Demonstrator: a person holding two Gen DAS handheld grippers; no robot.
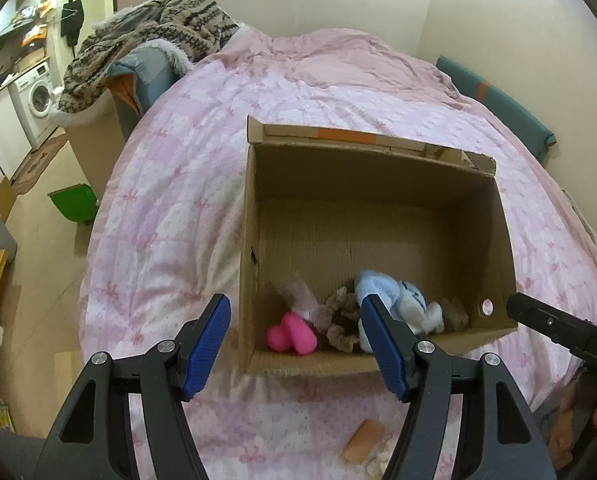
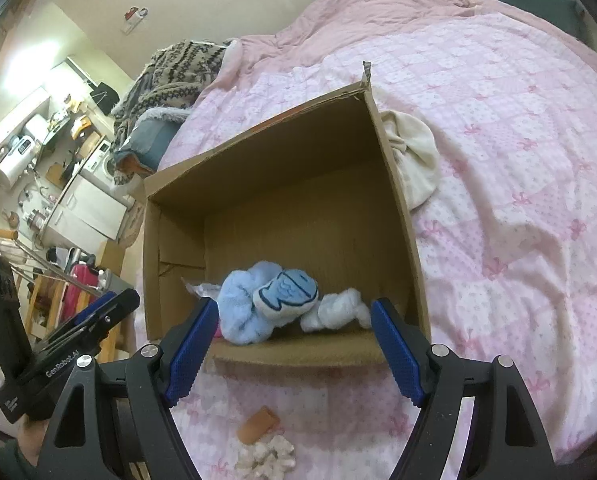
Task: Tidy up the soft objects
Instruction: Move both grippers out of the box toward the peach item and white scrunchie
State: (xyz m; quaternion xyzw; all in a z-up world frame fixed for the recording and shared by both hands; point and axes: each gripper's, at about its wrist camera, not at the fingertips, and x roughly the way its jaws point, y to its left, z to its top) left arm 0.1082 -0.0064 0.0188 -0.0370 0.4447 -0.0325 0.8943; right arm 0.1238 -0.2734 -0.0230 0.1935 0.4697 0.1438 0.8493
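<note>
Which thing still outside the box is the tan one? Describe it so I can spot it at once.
Start at the open brown cardboard box on the pink patterned bedspread. On the bedspread in front of the box's near wall lies a small tan-orange oblong block. It is smooth and straight-edged, unlike the fluffy white scrunchie-like piece just beside it.

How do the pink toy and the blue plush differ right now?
The pink toy is bright pink, smooth and smaller; the blue plush is pale blue and white, fluffy and bigger. The pink toy sits toward the box's left side, the blue plush right of it. Both lie inside the box near its front wall.
</note>
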